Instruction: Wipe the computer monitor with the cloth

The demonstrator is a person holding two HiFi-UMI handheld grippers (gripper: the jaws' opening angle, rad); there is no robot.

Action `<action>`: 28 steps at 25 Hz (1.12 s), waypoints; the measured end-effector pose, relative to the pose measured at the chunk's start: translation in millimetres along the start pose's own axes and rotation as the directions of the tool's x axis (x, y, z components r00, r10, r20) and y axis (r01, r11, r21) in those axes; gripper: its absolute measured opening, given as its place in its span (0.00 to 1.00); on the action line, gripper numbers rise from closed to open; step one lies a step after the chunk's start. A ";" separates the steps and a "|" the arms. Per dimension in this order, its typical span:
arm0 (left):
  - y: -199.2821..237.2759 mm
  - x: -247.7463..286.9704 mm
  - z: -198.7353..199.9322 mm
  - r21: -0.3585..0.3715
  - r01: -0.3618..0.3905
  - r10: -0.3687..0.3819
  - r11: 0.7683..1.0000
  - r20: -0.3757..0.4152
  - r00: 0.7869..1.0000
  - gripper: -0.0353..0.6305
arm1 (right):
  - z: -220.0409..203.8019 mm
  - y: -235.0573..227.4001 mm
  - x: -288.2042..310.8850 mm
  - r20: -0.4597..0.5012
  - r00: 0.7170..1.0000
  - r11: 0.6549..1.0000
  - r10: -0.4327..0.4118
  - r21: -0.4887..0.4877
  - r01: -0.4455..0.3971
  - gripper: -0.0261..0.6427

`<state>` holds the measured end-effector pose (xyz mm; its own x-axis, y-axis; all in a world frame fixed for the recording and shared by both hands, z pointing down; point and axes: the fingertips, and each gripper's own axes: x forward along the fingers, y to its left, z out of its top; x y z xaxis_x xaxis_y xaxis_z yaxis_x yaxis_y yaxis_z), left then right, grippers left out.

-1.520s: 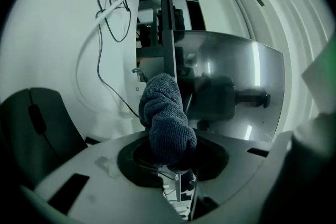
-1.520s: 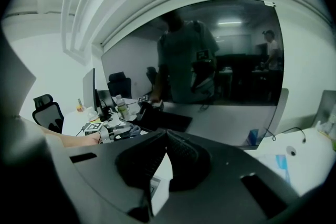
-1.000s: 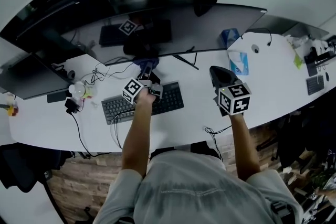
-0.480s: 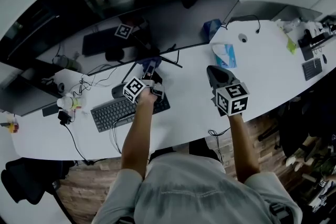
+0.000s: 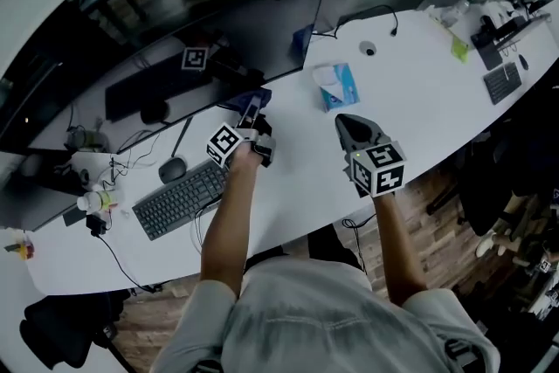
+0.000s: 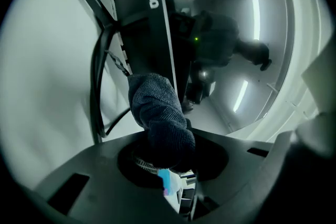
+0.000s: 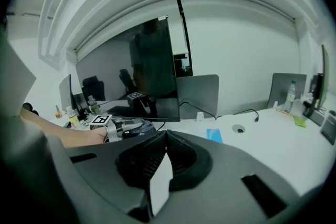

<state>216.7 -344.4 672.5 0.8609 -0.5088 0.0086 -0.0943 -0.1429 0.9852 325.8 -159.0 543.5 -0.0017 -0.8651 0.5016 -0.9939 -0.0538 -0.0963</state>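
The wide dark computer monitor (image 5: 175,39) stands at the back of the white desk (image 5: 410,74). My left gripper (image 5: 251,120) is shut on a dark blue cloth (image 5: 254,98) near the monitor's lower right part. In the left gripper view the bunched cloth (image 6: 157,113) pokes out of the left gripper (image 6: 169,159) and touches the monitor's bottom edge (image 6: 149,29). The right gripper (image 5: 352,132) hovers over the desk to the right, shut and holding nothing. From the right gripper (image 7: 167,135) I see the monitor (image 7: 142,73) ahead to the left.
A keyboard (image 5: 179,198) and a mouse (image 5: 172,169) lie left of my left arm. A blue tissue pack (image 5: 336,85) sits right of the monitor. Black cables (image 6: 98,76) hang under the screen. A second screen (image 7: 198,93) and a bottle (image 7: 292,93) stand further right.
My left gripper has carried the cloth rightward along the monitor's lower edge, from near the stand toward the right end. The right gripper has moved right with it, still shut.
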 end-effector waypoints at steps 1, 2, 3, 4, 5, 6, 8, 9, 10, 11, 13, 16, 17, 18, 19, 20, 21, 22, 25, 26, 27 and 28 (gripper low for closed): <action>-3.5 6.8 -7.5 -0.001 0.003 -0.003 1.000 -0.009 1.000 0.20 | -2.3 -7.1 -3.4 -0.002 1.000 1.000 -0.009 0.006 0.009 0.04; -6.7 13.3 -14.4 -0.007 0.007 -0.007 1.000 -0.016 1.000 0.20 | -4.5 -14.4 -6.8 -0.003 1.000 1.000 -0.019 0.012 0.019 0.04; -9.4 19.4 -20.6 -0.015 0.010 -0.010 1.000 -0.019 1.000 0.20 | -6.6 -21.9 -10.1 -0.004 1.000 0.999 -0.030 0.019 0.030 0.04; -11.7 24.9 -26.2 -0.024 0.013 -0.013 1.000 -0.022 1.000 0.20 | -8.5 -29.0 -13.5 -0.005 0.999 0.999 -0.040 0.026 0.040 0.04; -13.4 29.7 -31.1 -0.029 0.016 -0.016 0.999 -0.024 1.000 0.20 | -10.3 -35.5 -16.6 -0.006 0.999 0.998 -0.049 0.032 0.049 0.04; -14.8 33.8 -35.4 -0.030 0.019 -0.020 0.999 -0.027 0.999 0.20 | -12.0 -41.2 -19.2 -0.007 0.998 0.998 -0.055 0.037 0.056 0.04; -16.8 40.9 -42.9 -0.036 0.026 -0.027 0.999 -0.032 0.999 0.20 | -14.6 -50.9 -23.2 -0.008 0.998 0.997 -0.064 0.043 0.064 0.04; -17.8 44.4 -46.6 -0.039 0.030 -0.031 0.999 -0.035 0.999 0.20 | -15.5 -55.2 -24.8 -0.008 0.998 0.997 -0.067 0.045 0.067 0.04; -18.9 48.1 -50.7 -0.043 0.034 -0.035 0.999 -0.040 0.999 0.20 | -16.2 -59.3 -26.2 -0.008 0.998 0.996 -0.070 0.048 0.070 0.04; -20.1 51.9 -54.8 -0.046 0.037 -0.039 0.998 -0.045 0.998 0.20 | -16.8 -63.3 -27.3 -0.008 0.997 0.996 -0.071 0.051 0.072 0.04; -21.9 59.5 -62.1 -0.047 0.042 -0.045 0.998 -0.055 0.997 0.20 | -17.9 -70.5 -28.7 -0.007 0.997 0.996 -0.074 0.055 0.074 0.04; -23.8 70.5 -72.4 -0.039 0.043 -0.046 0.998 -0.075 0.996 0.20 | -20.0 -80.8 -30.4 -0.010 0.997 0.995 -0.078 0.059 0.078 0.04; -24.5 73.7 -75.7 -0.033 0.041 -0.044 0.999 -0.082 0.996 0.20 | -20.9 -84.0 -31.1 -0.010 0.997 0.995 -0.079 0.061 0.079 0.04; -25.4 76.9 -78.8 -0.029 0.040 -0.042 0.999 -0.086 0.995 0.20 | -21.9 -87.4 -32.0 -0.011 0.997 0.995 -0.080 0.062 0.081 0.04; -26.5 80.1 -82.3 -0.028 0.040 -0.042 0.999 -0.090 0.995 0.20 | -23.0 -91.1 -33.1 -0.012 0.997 0.995 -0.081 0.064 0.082 0.04; -27.5 83.5 -86.2 -0.030 0.040 -0.043 0.999 -0.093 0.995 0.20 | -24.2 -95.0 -34.3 -0.014 0.997 0.994 -0.082 0.064 0.083 0.04; -28.4 87.0 -90.3 -0.032 0.042 -0.045 0.999 -0.096 0.994 0.20 | -25.3 -99.0 -35.4 -0.016 0.996 0.994 -0.083 0.065 0.084 0.04; -29.1 90.8 -94.3 -0.032 0.045 -0.048 0.998 -0.099 0.994 0.20 | -26.6 -103.2 -36.4 -0.018 0.996 0.994 -0.083 0.065 0.084 0.04; -31.2 103.9 -104.6 -0.036 0.060 -0.063 0.998 -0.098 0.993 0.20 | -30.1 -116.3 -38.1 -0.024 0.996 0.994 -0.084 0.072 0.085 0.04; -32.0 108.3 -107.6 -0.040 0.065 -0.068 0.997 -0.094 0.993 0.20 | -31.9 -120.6 -38.3 -0.027 0.996 0.993 -0.083 0.076 0.085 0.04; -33.2 112.6 -111.0 -0.045 0.069 -0.073 0.997 -0.090 0.993 0.20 | -34.3 -124.9 -38.7 -0.030 0.996 0.993 -0.081 0.082 0.083 0.04; -34.6 116.7 -114.8 -0.050 0.074 -0.078 0.996 -0.085 0.993 0.20 | -37.2 -129.0 -39.3 -0.035 0.996 0.993 -0.079 0.088 0.081 0.04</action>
<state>377.8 -301.4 659.1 0.9049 -0.4222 -0.0534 -0.0057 -0.1375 0.9905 450.0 -99.6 568.2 0.0725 -0.8403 0.5373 -0.9771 -0.1679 -0.1308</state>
